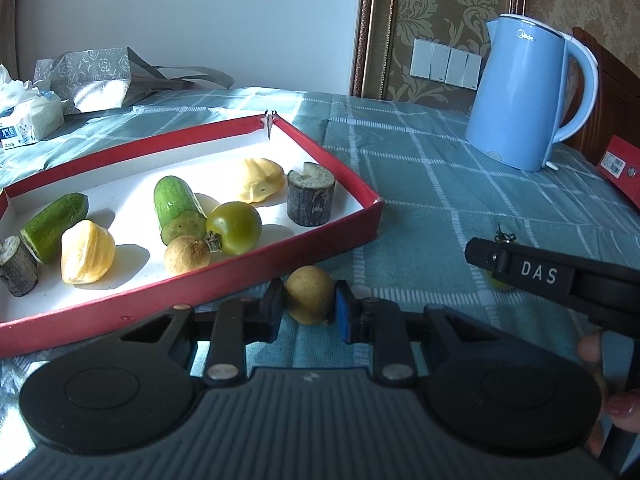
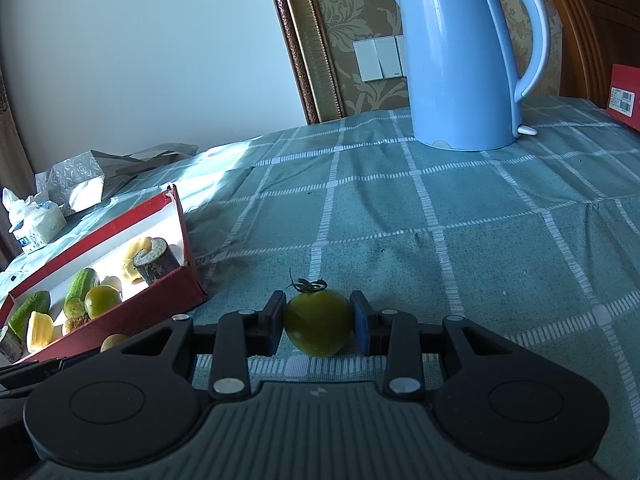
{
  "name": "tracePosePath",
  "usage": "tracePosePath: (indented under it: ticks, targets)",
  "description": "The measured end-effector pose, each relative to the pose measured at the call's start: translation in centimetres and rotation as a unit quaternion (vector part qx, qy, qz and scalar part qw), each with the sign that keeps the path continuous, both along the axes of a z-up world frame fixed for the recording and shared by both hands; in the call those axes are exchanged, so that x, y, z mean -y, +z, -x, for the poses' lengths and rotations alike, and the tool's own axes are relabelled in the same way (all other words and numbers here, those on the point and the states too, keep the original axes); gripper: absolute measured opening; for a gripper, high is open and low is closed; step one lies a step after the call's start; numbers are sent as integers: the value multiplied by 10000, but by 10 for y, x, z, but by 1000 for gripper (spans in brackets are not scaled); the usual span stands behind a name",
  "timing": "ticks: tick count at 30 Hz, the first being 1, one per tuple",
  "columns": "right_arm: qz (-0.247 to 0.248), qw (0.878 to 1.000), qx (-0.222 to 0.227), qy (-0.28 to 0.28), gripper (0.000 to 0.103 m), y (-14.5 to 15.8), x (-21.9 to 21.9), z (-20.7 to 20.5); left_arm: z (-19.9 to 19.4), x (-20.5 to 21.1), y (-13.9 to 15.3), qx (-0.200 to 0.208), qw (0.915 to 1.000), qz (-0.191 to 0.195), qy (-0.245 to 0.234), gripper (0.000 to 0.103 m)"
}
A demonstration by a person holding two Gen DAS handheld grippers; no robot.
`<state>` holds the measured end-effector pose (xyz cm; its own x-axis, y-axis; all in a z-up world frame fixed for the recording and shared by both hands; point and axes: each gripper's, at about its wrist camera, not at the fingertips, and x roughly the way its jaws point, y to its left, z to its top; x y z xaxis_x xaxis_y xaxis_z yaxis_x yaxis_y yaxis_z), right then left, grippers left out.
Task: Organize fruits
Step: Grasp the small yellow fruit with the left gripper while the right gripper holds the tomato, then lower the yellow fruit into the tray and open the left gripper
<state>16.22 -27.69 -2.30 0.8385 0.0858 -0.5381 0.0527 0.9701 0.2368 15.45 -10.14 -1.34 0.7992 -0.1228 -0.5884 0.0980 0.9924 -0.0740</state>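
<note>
1. Two fruits are clamped: a longan (image 1: 309, 294) by the left gripper (image 1: 308, 312), just outside the red tray (image 1: 192, 300).
2. A green tomato (image 2: 318, 324) is pinched by the right gripper (image 2: 319, 326), on the checked cloth (image 2: 460, 240).

Blue electric kettle (image 2: 460, 60): upright on the counter, handle to the right, far side of the cloth.
Checked teal tablecloth (image 2: 440, 220): covers the counter, white grid lines, sunlit patch at left.
Tissue pack (image 1: 28, 116): far left, white tissue sticking out of the top.
Silver patterned gift bag (image 1: 92, 80): lying just beside the tissue pack, handles trailing right.
White wall switches (image 1: 446, 64): row on the patterned wallpaper behind the kettle.
Red box (image 1: 624, 168): right edge, label showing.
</note>
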Motion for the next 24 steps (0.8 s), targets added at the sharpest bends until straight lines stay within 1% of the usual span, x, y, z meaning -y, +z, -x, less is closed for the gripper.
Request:
tracePosePath:
  ticks: [5,10,14,17,24]
  targets:
    - [7,10000,-1,1,34,0,0,0,11,-16,1,38,9997,243,-8,24]
    - [2,10000,-1,14,34,0,0,0,25,-30,4,143,9989,417,-152,24]
    - [1,10000,-5,18,34,1,0,0,39,-36,9,393,9983,359,-244,24]
    - [-3,10000,-4,16,34,0,0,0,42,-41,13,445,9978,391,-298,24]
    - [-8,10000,-19,25,33,0,0,0,30,-64,26,653,9974,288,-88,24]
